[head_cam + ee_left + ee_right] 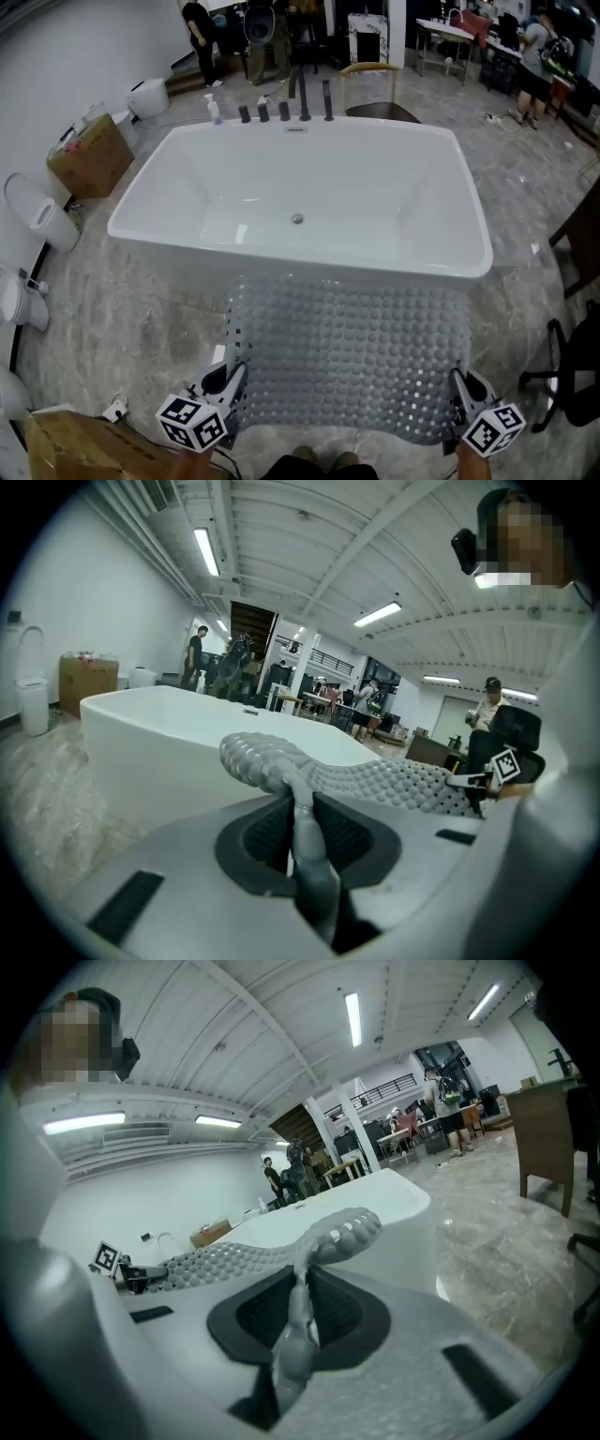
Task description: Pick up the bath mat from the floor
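Note:
A grey translucent bath mat covered in round bumps hangs spread out between my two grippers, in front of the white bathtub. My left gripper is shut on the mat's near left corner. My right gripper is shut on its near right corner. In the left gripper view the mat's edge is pinched between the dark pads and the mat stretches away to the right gripper. In the right gripper view the mat is pinched likewise, running off toward the left gripper.
The bathtub's near rim lies just beyond the mat. A cardboard box and a toilet stand at the left, a chair behind the tub, a dark office chair at the right. People stand far back. Marble floor surrounds everything.

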`<action>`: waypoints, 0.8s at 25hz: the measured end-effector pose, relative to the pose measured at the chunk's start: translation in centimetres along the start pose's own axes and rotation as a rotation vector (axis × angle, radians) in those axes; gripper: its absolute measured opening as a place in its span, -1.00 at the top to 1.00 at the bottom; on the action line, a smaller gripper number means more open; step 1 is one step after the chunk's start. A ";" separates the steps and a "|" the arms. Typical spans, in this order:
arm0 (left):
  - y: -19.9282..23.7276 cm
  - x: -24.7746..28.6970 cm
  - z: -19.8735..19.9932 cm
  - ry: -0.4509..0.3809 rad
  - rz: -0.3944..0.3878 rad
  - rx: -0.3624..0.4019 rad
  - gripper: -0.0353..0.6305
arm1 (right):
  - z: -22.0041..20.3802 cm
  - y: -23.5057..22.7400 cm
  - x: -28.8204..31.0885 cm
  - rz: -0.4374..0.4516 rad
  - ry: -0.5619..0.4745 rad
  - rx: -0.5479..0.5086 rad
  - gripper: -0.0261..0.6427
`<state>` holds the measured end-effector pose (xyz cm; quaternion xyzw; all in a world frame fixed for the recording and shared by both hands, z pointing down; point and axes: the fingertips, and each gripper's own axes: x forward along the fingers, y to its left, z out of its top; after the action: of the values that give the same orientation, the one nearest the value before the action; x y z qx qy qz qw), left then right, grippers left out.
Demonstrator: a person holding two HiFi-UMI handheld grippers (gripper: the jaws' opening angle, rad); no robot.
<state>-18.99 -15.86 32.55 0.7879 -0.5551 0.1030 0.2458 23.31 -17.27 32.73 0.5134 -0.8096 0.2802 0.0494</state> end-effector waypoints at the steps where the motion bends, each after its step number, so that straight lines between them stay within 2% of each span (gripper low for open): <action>1: -0.2 -0.8 0.9 -0.005 0.000 -0.002 0.73 | 0.9 0.6 -0.7 0.001 -0.006 -0.001 0.78; 12: -3.4 -7.7 9.6 -0.061 -0.031 -0.005 0.73 | 9.0 6.2 -7.1 0.020 -0.060 0.012 0.78; 20: -5.8 -13.3 14.4 -0.115 -0.080 0.000 0.73 | 14.4 10.3 -12.0 0.038 -0.125 -0.033 0.78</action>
<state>-19.98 -10.61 12.81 0.8140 -0.5366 0.0476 0.2172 23.09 -11.64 12.06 0.5136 -0.8252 0.2350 0.0019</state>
